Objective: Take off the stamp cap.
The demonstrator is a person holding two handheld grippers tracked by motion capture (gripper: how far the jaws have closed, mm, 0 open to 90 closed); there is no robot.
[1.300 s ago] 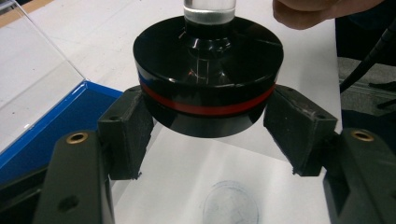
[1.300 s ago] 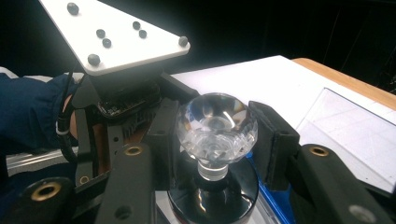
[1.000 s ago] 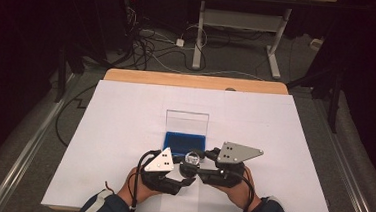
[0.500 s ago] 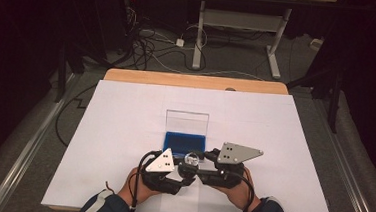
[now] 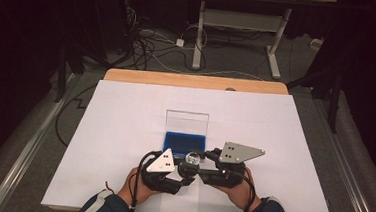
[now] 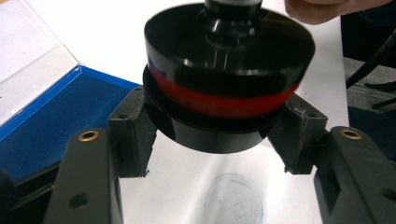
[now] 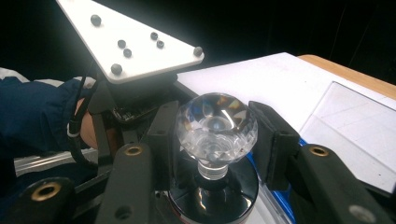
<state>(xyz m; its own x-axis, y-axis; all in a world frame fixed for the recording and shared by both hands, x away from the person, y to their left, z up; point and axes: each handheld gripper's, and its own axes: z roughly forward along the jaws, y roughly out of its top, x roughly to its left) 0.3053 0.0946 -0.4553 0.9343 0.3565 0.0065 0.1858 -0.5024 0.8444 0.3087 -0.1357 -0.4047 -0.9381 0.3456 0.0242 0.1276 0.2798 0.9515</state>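
A round stamp has a black base with a red band [image 6: 224, 79] and a clear faceted knob [image 7: 216, 128] on top. In the high view the stamp [image 5: 192, 159] hangs between both hands, just in front of the blue ink pad [image 5: 184, 140]. My left gripper [image 6: 215, 133] has just been closing and its pads now press on the black base from both sides. My right gripper [image 7: 216, 135] is shut on the crystal knob. On the white paper below the stamp is a faint round blue print [image 6: 233, 200].
The ink pad's clear lid [image 5: 187, 121] stands open behind the pad. White paper [image 5: 124, 131] covers the wooden table [image 5: 192, 81]. Cables and a desk frame [image 5: 232, 24] lie on the dark floor beyond the far edge.
The left gripper's jaws have drawn in onto the stamp's base. Both hands and the stamp have stayed where they were.
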